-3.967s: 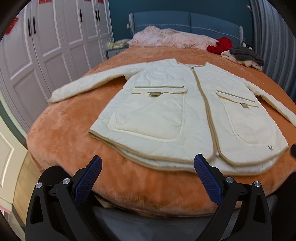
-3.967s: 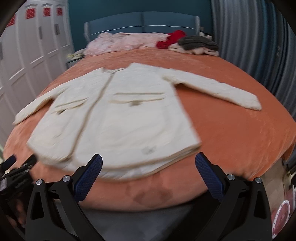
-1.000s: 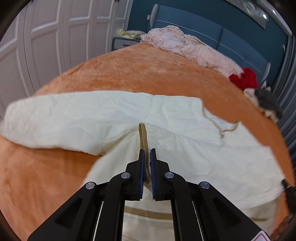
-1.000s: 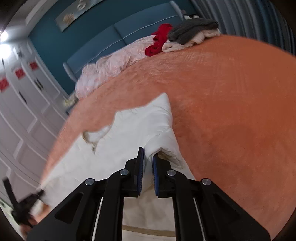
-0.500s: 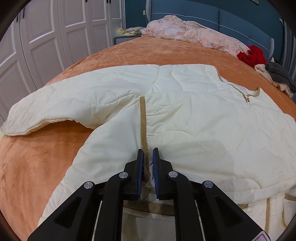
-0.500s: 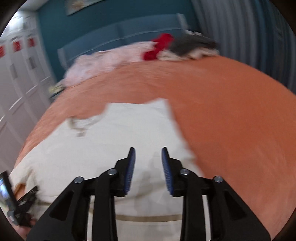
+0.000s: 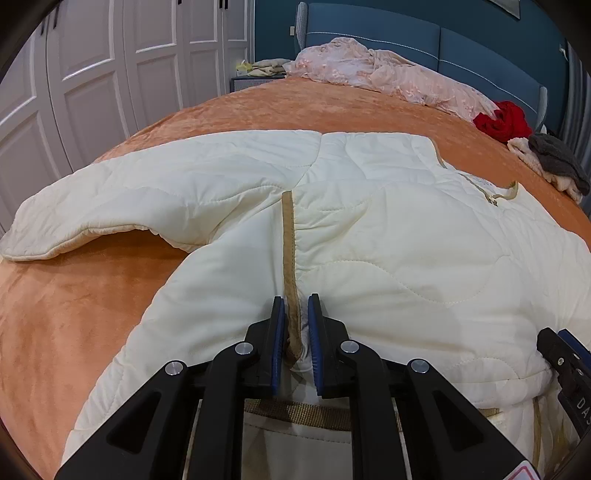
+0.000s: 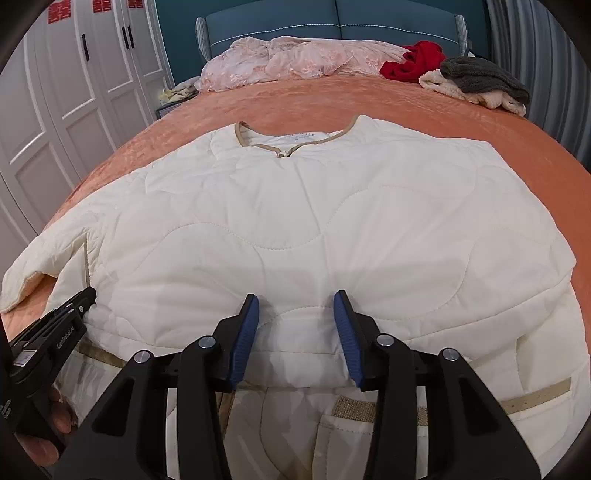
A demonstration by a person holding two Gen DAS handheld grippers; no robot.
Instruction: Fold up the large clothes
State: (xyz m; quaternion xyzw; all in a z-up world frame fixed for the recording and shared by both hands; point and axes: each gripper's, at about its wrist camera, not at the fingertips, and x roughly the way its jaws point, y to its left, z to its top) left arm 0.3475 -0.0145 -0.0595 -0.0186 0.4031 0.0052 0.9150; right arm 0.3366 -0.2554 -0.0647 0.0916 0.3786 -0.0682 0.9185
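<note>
A cream quilted jacket [image 7: 388, 240] lies on the orange bed [image 7: 74, 314], folded over on itself, with its collar [image 8: 295, 142] at the far end and a pocket showing under the fold. My left gripper [image 7: 296, 306] pinches a tan-trimmed edge of the jacket, and its jaws are opening slightly with the fabric still bunched between the pads. One sleeve [image 7: 129, 192] stretches out to the left. My right gripper [image 8: 295, 299] hovers over the near fold, its jaws opening, and nothing is pinched. At the left edge of the right wrist view, a hand [image 8: 48, 424] holds the left gripper [image 8: 79, 299].
At the head of the bed lie a pink lace cloth [image 8: 295, 55], a red garment [image 8: 413, 62] and a grey and cream pile [image 8: 480, 81], all before a blue headboard [image 8: 332, 18]. White wardrobe doors [image 8: 55, 110] line the left side. Bare orange cover lies right of the jacket.
The jacket first lay flat, front up, with both grippers open. Both then held fabric raised. Now the fold is down, the right gripper has opened and swung over it, and the left has sunk.
</note>
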